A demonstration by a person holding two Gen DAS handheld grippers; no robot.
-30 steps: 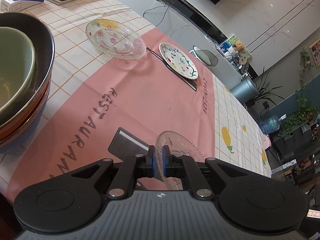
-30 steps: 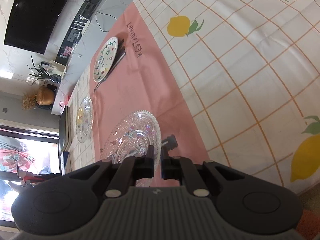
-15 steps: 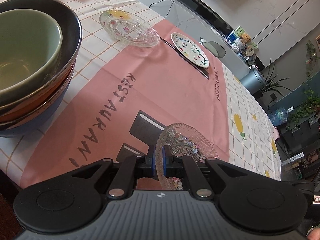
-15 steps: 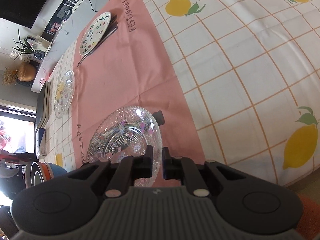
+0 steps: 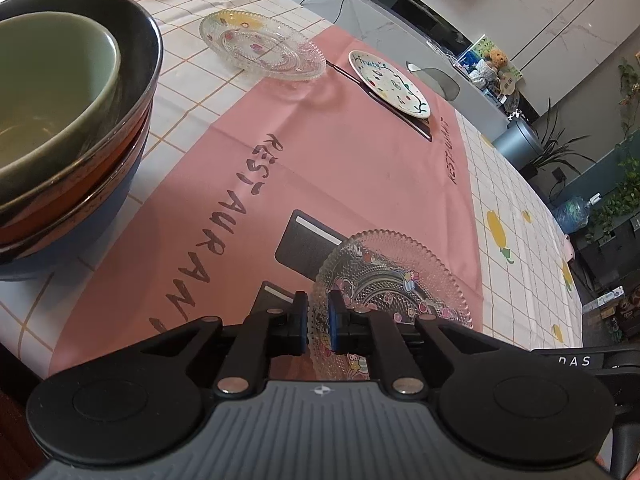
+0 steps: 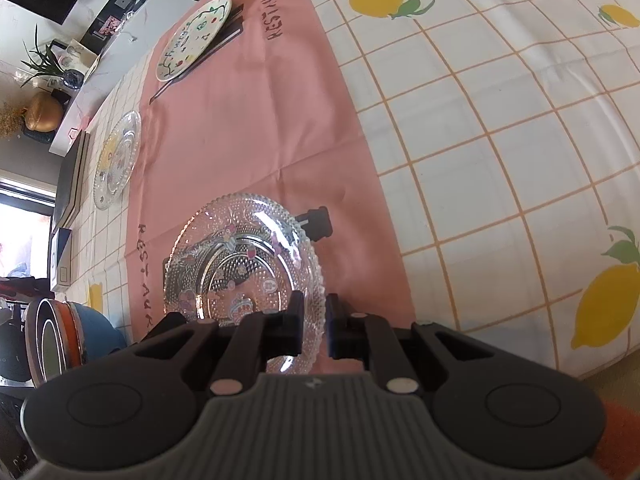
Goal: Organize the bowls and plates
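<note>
While tight on rims of glass plate, left gripper and right gripper jaws; pink cloth bare beyond.

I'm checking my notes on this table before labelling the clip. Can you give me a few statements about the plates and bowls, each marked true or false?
1. Both tools grip the same glass plate. True: the left tool and right tool each pinch its rim.
2. The bowls are nested in one stack. True.
3. The white painted plate sits inside the bowls. False: it lies on the pink cloth.
4. Only one glass plate is on the table. False: a second glass plate lies farther away.
</note>
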